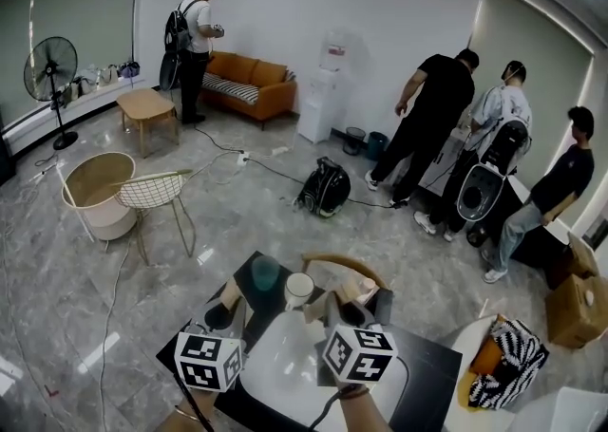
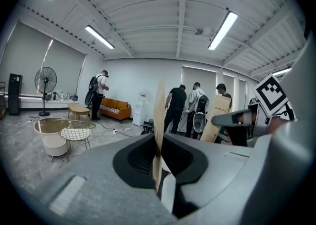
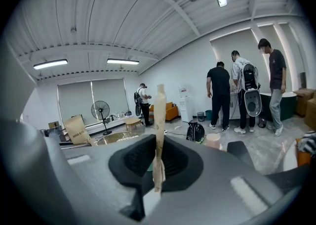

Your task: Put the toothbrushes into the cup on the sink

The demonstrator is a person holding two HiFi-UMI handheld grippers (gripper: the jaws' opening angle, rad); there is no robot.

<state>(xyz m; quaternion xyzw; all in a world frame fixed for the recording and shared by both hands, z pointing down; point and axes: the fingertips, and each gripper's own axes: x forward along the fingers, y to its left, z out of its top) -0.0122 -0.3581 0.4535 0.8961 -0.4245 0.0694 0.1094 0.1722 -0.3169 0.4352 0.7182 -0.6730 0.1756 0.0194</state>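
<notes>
Both grippers hover over a white sink point(image 1: 285, 364) set in a black counter point(image 1: 432, 364). At the counter's far edge stand a teal cup point(image 1: 265, 272) and a white cup point(image 1: 298, 289). My left gripper point(image 1: 231, 307) is shut on a flat beige toothbrush pack point(image 2: 159, 120), seen edge-on and upright between its jaws point(image 2: 159, 169). My right gripper point(image 1: 344, 309) is shut on another beige toothbrush point(image 3: 159, 120), which stands upright between its jaws point(image 3: 158, 169). In the head view both grippers sit just short of the cups, with the white cup between them.
A wire chair point(image 1: 152, 195) and a round tub chair point(image 1: 95, 191) stand on the floor to the left. A black backpack point(image 1: 325, 188) and cables lie ahead. Several people stand at the back right. A zebra-print bag point(image 1: 515, 362) and a cardboard box point(image 1: 576, 311) are at the right.
</notes>
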